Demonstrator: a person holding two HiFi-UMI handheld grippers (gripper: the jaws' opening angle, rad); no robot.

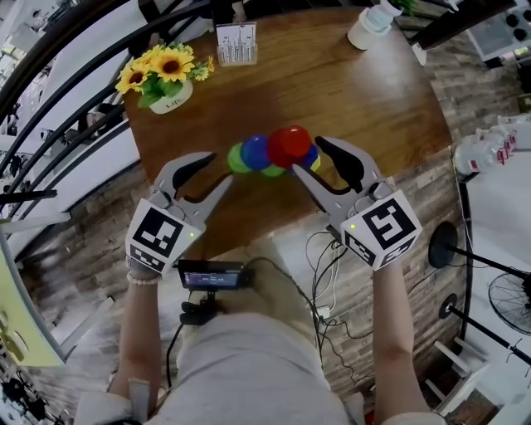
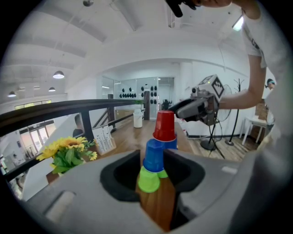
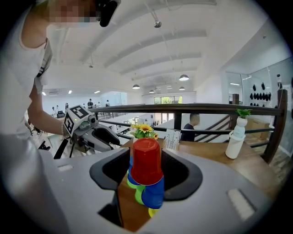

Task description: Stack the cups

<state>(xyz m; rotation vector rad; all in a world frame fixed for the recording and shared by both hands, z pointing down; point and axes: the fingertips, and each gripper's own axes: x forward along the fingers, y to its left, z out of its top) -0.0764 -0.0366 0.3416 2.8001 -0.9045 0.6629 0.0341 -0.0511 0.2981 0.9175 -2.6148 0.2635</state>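
Note:
A small pyramid of upturned plastic cups stands near the front edge of the wooden table (image 1: 332,83). The red cup (image 1: 290,143) tops it, resting on blue cups (image 1: 255,151) with green cups (image 1: 239,159) below. In the left gripper view the green cup (image 2: 149,179), blue cup (image 2: 154,155) and red cup (image 2: 165,125) stand just ahead of the open, empty jaws. My left gripper (image 1: 221,168) is left of the stack. My right gripper (image 1: 305,156) is at the red cup (image 3: 146,161), its jaws either side of it with a sliver of gap on the left.
At the table's far left stands a pot of sunflowers (image 1: 170,79), with a card holder (image 1: 236,43) behind it and a white bottle (image 1: 371,25) at the far right. A dark railing (image 1: 75,91) runs along the left. A small device (image 1: 211,276) and cables hang at the person's waist.

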